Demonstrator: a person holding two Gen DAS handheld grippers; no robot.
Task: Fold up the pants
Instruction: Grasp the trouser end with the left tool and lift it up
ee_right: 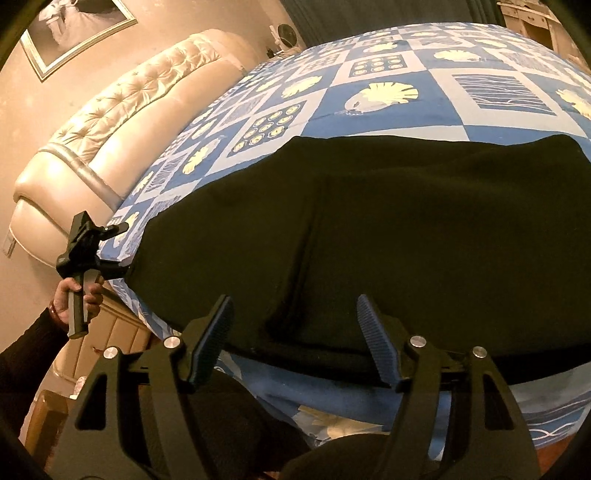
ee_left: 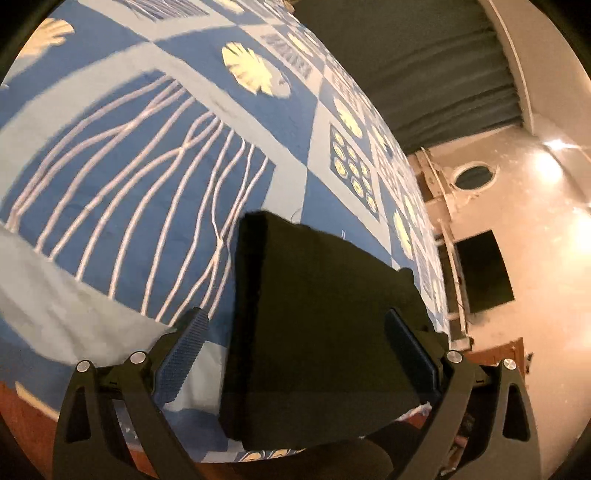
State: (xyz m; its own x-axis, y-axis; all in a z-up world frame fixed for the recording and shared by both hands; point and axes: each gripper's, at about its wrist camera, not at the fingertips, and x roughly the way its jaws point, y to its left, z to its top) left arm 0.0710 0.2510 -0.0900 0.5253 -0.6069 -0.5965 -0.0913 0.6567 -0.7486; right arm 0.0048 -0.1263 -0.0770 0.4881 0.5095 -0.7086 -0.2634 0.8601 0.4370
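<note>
Black pants [ee_right: 406, 229] lie folded flat on the blue patterned bedspread [ee_right: 388, 118], near the bed's front edge. In the left wrist view the pants [ee_left: 317, 332] show end-on as a dark slab between my fingers. My left gripper [ee_left: 295, 325] is open, its blue pads on either side of the pants' end. It also shows in the right wrist view [ee_right: 110, 251], held by a hand at the pants' left end. My right gripper [ee_right: 295, 314] is open just above the pants' near edge.
A padded cream headboard [ee_right: 110, 129] stands at the left of the bed. A framed picture [ee_right: 74, 29] hangs above it. Dark curtains [ee_left: 424, 74] and a pale wall with a dark opening [ee_left: 484, 269] lie beyond the bed's far side.
</note>
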